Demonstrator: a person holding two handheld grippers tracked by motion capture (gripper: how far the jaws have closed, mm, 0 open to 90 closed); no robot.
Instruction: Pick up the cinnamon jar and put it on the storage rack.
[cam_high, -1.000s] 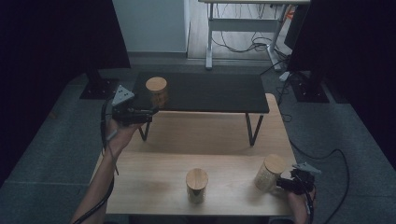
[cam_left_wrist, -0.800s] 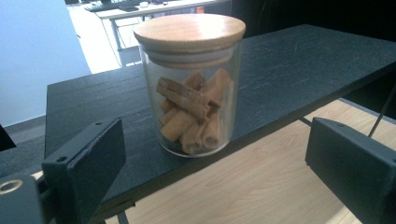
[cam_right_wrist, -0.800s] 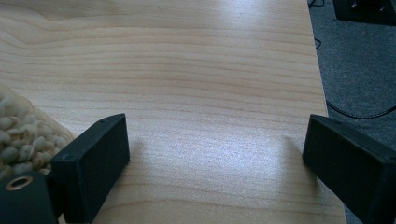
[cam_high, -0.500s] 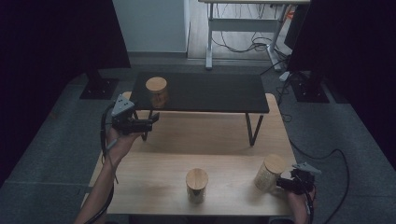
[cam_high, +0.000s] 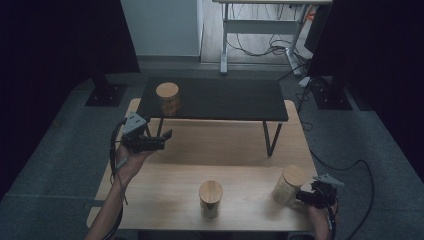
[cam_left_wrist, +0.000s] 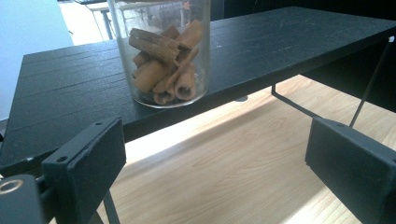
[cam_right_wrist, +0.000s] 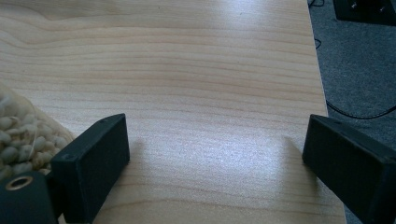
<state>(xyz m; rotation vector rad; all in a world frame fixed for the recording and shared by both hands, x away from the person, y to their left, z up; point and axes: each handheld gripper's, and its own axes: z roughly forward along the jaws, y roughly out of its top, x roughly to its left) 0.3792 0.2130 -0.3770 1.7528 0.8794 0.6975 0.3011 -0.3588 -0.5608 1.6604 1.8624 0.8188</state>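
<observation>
Right gripper (cam_high: 314, 196), jaws released and empty, rests on the desk (cam_high: 240, 155) just beside the jar of pale kernels (cam_high: 289, 185), which sits well nearer than the black shelf (cam_high: 220, 100); a second wood-lidded jar (cam_high: 211, 198) stands near it toward the desk's middle. Left gripper (cam_high: 159, 140), jaws released and empty, hangs just in front of the black shelf, below the cinnamon jar (cam_left_wrist: 161, 49) set upright on the shelf's left end. Judged best: draw clear without nudging shelf or jar; beyond the shelf, grey carpet, a pale wall, cabled stand.
</observation>
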